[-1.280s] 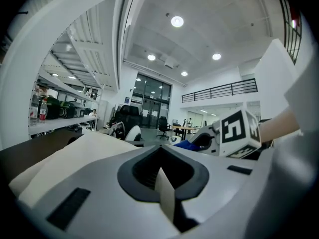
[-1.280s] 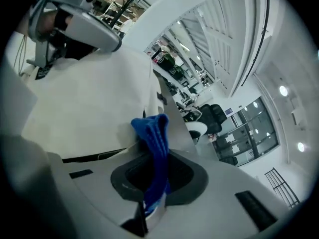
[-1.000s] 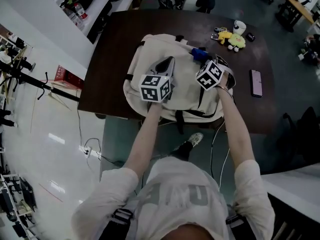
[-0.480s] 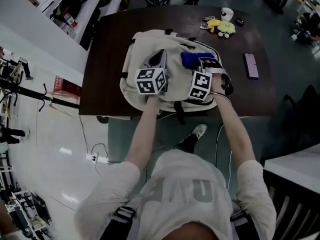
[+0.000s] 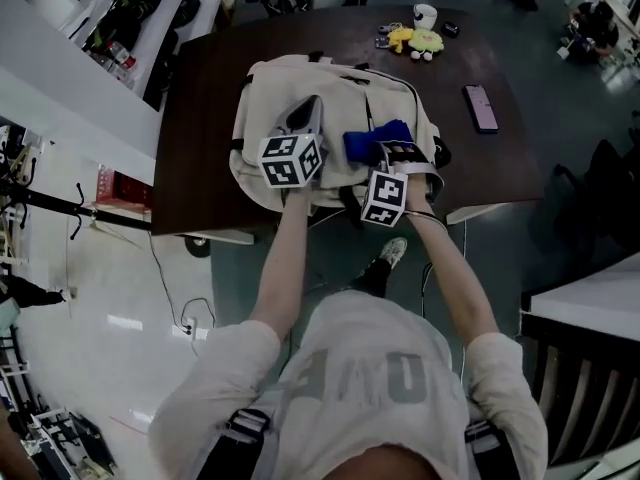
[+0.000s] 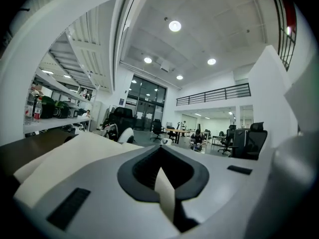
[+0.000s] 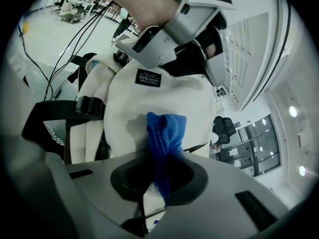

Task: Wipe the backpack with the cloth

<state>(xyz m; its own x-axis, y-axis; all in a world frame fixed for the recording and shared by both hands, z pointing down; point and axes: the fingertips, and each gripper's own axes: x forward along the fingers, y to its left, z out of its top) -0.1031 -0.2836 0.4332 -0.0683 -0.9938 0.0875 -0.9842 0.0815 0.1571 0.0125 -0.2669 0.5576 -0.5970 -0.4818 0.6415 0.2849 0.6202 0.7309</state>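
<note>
head view shows the cream backpack (image 5: pixel 275 83) lying on the dark table (image 5: pixel 200 108). the right hand-held gripper (image 7: pixel 162 183) is clamped on the blue cloth (image 7: pixel 165 131), which rests on the backpack's front below its black label (image 7: pixel 148 77). the left hand-held gripper (image 6: pixel 166 195) has its jaws closed, pinching a fold of the backpack's cream fabric.

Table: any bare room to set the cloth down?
Widest bare strip: table left of the backpack, out to the table edge. Smaller patch right of the phone, toward the right edge. Crowded: far edge by the toys and cup; backpack fills the middle.
</note>
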